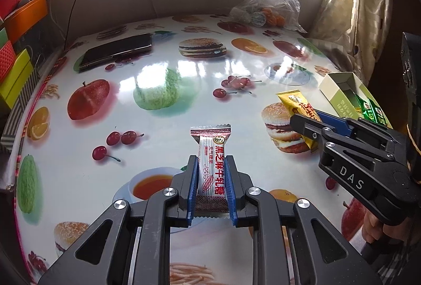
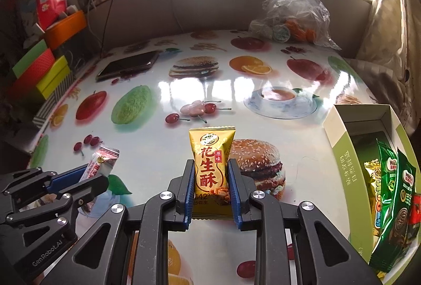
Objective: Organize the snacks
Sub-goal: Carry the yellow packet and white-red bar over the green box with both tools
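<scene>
Two candies lifted: left gripper (image 1: 210, 179) clamps white nougat candy (image 1: 210, 166), right gripper (image 2: 211, 183) clamps gold peanut crisp (image 2: 211, 166). Next: carry to green box (image 2: 342, 169), three o'clock.

White-and-red candy wrapper (image 1: 210, 166), gold snack packet (image 2: 211, 169) with red lettering. Tablecloth (image 1: 163, 111) white, printed with fruit and burgers. Pale green box (image 2: 342, 161) right of gold packet, green packets (image 2: 394, 195) inside.

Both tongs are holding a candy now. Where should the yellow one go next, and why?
Probably a short carry to the right, over the open green box. The right tongs are shut on the yellow peanut snack, the box sits just beside it, and other snack packets already lie inside, so it likely belongs there too.
</scene>
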Demonstrator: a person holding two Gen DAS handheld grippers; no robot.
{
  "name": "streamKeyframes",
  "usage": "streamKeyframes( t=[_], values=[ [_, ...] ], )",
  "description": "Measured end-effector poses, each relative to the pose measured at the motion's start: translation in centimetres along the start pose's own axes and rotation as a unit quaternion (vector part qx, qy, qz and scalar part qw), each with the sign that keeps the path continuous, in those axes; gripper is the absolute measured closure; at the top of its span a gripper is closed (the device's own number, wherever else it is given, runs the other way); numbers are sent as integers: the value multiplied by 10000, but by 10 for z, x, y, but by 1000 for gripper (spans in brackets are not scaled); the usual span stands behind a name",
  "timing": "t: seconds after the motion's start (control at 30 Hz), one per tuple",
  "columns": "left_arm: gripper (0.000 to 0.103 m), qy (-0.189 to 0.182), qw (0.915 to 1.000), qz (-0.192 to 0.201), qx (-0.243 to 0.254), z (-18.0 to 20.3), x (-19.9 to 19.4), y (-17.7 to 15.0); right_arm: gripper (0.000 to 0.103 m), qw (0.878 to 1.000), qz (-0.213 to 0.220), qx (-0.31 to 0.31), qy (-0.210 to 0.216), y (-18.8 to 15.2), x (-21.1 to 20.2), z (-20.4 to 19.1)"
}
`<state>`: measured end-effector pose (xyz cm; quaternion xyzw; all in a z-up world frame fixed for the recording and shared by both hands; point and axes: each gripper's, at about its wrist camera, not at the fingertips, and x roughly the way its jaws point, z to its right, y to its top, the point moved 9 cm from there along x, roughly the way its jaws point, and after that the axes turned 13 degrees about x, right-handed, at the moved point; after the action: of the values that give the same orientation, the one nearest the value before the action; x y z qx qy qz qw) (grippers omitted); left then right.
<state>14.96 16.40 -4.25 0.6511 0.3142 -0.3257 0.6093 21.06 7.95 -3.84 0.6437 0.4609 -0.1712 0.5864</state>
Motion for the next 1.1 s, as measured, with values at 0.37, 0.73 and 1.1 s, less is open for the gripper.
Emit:
streamKeyframes(
  t=[0.37, 0.73, 1.1],
  values=[
    [82, -138, 9997, 137, 169, 32, -17, 12, 80, 9996, 235, 164, 20, -2, -42, 19],
    [82, -314, 9984, 271, 380, 68, -29, 28, 80, 9983, 480, 326, -45, 0, -80, 47],
    [82, -546, 9956, 402, 654, 112, -35, 49, 80, 9950, 759, 603, -252, 5, -118, 90]
  ],
)
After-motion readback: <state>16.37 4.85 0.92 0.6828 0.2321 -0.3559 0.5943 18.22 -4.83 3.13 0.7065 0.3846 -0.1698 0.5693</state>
